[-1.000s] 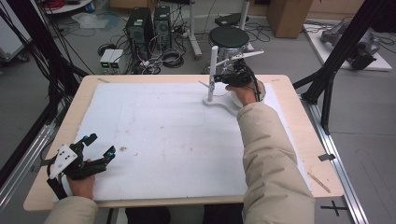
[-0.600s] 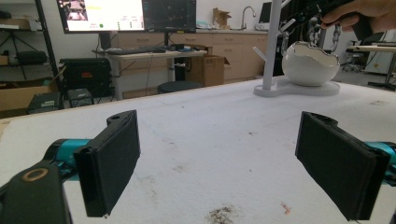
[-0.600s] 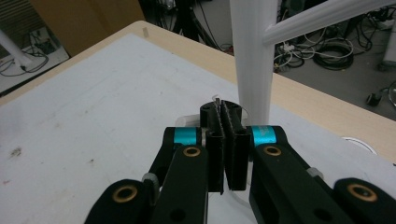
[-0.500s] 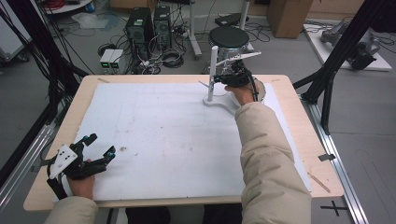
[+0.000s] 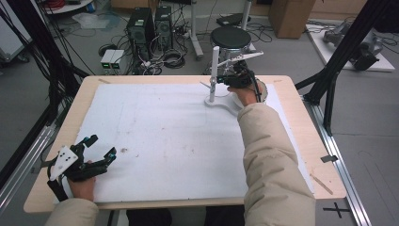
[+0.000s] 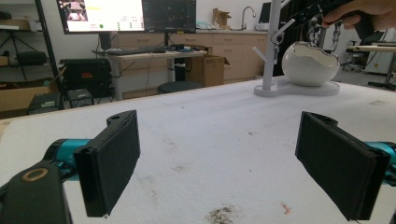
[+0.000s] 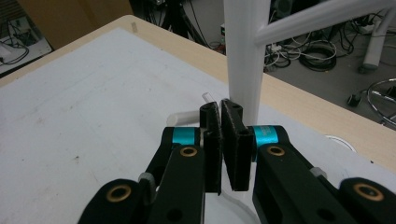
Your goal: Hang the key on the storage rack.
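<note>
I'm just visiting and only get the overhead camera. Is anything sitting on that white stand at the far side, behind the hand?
Observer: Yes. The left gripper view shows a white egg-shaped bowl with a jagged rim on the stand's base, beside the pole.
Operator: Is the tool in that hand open or closed?
Observer: The right gripper has its jaws nearly together, just in front of the pole; I see nothing between them.
Operator: What does the other tool face?
Observer: The left gripper looks across the table at a desk with two monitors.
</note>
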A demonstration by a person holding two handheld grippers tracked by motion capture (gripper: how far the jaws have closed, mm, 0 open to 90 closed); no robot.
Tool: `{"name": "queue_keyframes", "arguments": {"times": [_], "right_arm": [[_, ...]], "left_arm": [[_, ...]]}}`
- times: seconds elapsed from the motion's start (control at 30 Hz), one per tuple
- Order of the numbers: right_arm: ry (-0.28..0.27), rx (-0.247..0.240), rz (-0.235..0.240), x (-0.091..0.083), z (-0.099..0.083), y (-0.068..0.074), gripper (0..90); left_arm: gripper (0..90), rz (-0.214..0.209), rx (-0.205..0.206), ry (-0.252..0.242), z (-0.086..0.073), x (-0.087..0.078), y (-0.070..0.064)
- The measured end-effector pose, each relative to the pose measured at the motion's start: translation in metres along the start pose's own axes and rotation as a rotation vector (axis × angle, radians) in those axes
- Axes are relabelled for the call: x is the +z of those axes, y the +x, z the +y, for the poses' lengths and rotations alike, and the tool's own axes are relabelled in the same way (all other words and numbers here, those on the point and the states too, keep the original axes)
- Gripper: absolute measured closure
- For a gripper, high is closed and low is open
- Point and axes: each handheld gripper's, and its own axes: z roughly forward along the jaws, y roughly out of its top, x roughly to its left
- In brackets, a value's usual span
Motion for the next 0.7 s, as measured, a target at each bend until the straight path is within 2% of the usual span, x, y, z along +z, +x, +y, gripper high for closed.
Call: {"name": "queue_keyframes", "arguments": {"times": [0.07, 0.13, 0.27, 0.37, 0.4, 0.43, 0.47, 0.5, 0.57, 0.6, 0.7], "right_arm": [[-0.027, -0.001, -0.004, -0.008, -0.002, 0.002, 86.6], [-0.030, -0.008, -0.007, -0.012, -0.003, 0.003, 85.9], [-0.018, -0.039, -0.009, -0.034, -0.003, 0.009, 76.2], [-0.073, -0.107, -0.016, -0.055, 0.000, 0.015, 52.7], [-0.078, -0.123, -0.037, -0.062, 0.000, 0.019, 42.1], [-0.074, -0.141, -0.082, -0.068, -0.001, 0.022, 30.4], [-0.067, -0.151, -0.123, -0.072, -0.002, 0.025, 21.2], [-0.059, -0.155, -0.145, -0.077, -0.003, 0.026, 12.7], [-0.072, -0.159, -0.155, -0.085, -0.008, 0.027, 5.6], [-0.094, -0.153, -0.142, -0.089, -0.012, 0.028, 0.3], [-0.116, -0.202, -0.126, -0.100, -0.027, 0.031, 0.5]], "left_arm": [[14.4, 0.000, 0.000, -0.001, 0.000, 0.000, 0.000], [14.4, 0.000, -0.003, -0.001, 0.000, 0.000, 0.000], [14.4, 0.001, 0.000, -0.001, 0.000, 0.000, 0.000], [14.4, 0.003, 0.000, 0.000, 0.000, 0.000, -0.001], [14.4, 0.003, 0.000, -0.001, 0.000, 0.000, -0.001], [14.4, 0.004, 0.000, -0.001, 0.000, 0.000, -0.001], [14.4, 0.004, 0.001, 0.000, 0.000, 0.000, -0.001], [14.4, 0.004, 0.001, 0.001, 0.000, 0.000, 0.000], [14.4, 0.004, 0.002, 0.000, 0.000, 0.000, -0.001], [14.4, 0.003, 0.002, -0.002, 0.000, 0.000, -0.001], [14.4, 0.002, -0.002, 0.003, 0.000, 0.000, 0.000]]}}
